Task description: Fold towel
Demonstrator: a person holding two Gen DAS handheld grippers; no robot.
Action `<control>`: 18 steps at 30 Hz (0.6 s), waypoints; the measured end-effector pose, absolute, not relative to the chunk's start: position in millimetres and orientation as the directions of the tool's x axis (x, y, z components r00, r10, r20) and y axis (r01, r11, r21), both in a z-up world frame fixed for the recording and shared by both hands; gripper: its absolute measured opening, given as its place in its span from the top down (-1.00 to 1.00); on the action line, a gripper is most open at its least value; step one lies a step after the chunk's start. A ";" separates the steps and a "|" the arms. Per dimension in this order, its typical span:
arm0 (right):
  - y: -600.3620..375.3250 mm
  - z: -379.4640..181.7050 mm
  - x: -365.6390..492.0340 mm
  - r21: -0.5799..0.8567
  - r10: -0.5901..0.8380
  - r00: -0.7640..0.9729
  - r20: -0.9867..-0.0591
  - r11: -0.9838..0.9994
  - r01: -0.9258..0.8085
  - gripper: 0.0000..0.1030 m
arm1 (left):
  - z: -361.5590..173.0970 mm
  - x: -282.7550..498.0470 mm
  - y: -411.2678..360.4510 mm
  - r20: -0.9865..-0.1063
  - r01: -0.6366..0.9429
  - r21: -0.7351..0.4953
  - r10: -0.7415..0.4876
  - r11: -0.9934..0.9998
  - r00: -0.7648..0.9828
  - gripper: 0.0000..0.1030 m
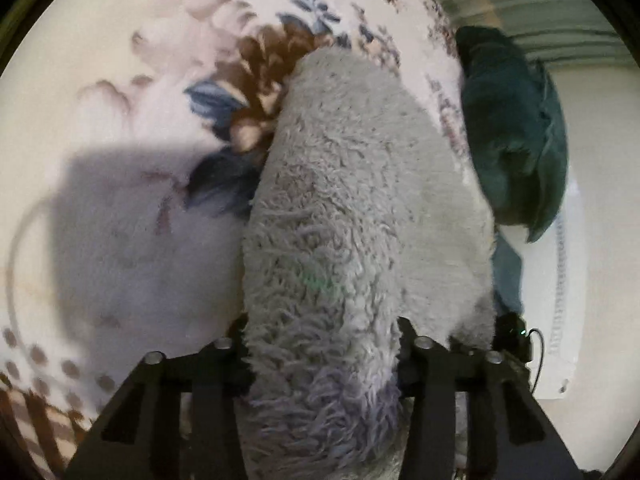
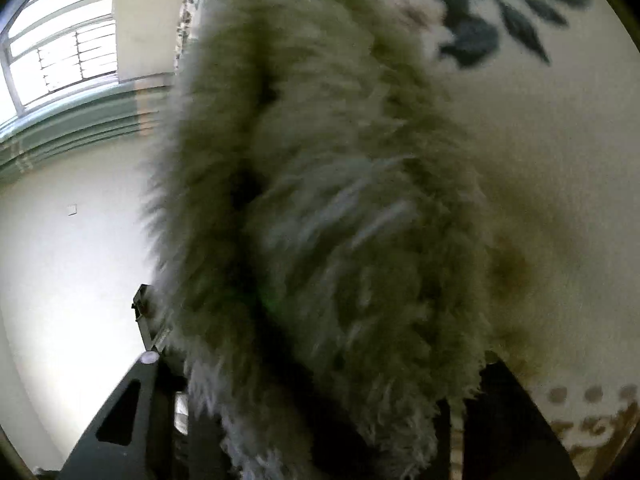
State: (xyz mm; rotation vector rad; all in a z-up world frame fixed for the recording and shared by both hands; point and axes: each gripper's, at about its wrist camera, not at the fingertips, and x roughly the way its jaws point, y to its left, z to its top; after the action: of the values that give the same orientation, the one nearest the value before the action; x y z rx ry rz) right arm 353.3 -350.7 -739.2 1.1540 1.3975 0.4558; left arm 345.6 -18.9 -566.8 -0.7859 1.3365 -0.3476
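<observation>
While both views are filled by shaggy pile, the grey towel (image 1: pixel 360 216) is the main thing in each. Seen from the left wrist, it runs from the bottom centre of the frame up to just above the middle, bunched into a thick roll that passes between the two black fingers of the left tool (image 1: pixel 324 364); the fingers sit tight against the cloth on either side, so this tool is clamped on the towel. Behind it lies a pale blanket (image 1: pixel 168 92) printed with brown and blue flowers, spreading across the left and upper parts of the frame, with a dark shadow over its lower left. At the right edge a dark teal garment (image 1: pixel 516 128) is partly visible beside a white surface; I cannot tell whether it is worn or lying there.

From the right wrist the towel (image 2: pixel 328 220) looks greenish-grey and blurred, covering the middle of the frame from top to bottom. It hangs over the right tool (image 2: pixel 320 412), whose left finger (image 2: pixel 132 408) shows at the lower left while the other is mostly hidden by the pile; the cloth passes between them and appears gripped. The flowered blanket (image 2: pixel 560 140) fills the right side, and a window (image 2: pixel 60 52) and a white wall (image 2: pixel 72 260) occupy the left.
</observation>
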 end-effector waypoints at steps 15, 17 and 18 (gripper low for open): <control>-314.0 -615.5 487.5 0.897 0.848 0.302 -0.436 0.382 0.221 0.23 | -462.8 446.8 36.3 -0.525 -0.134 -0.841 -0.733 0.524 0.432 0.24; -302.4 -609.6 525.6 0.899 0.842 0.319 -0.435 0.385 0.210 0.23 | -456.7 488.0 47.3 -0.529 -0.111 -0.834 -0.724 0.541 0.443 0.24; -292.8 -608.8 553.2 0.899 0.838 0.329 -0.437 0.388 0.205 0.23 | -455.9 508.4 53.4 -0.528 -0.101 -0.832 -0.722 0.546 0.448 0.24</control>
State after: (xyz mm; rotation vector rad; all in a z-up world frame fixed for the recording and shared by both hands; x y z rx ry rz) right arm 553.2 -292.8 -608.8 1.1291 1.1950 0.5562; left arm 508.4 53.4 -455.9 -0.9387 1.0574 -0.4639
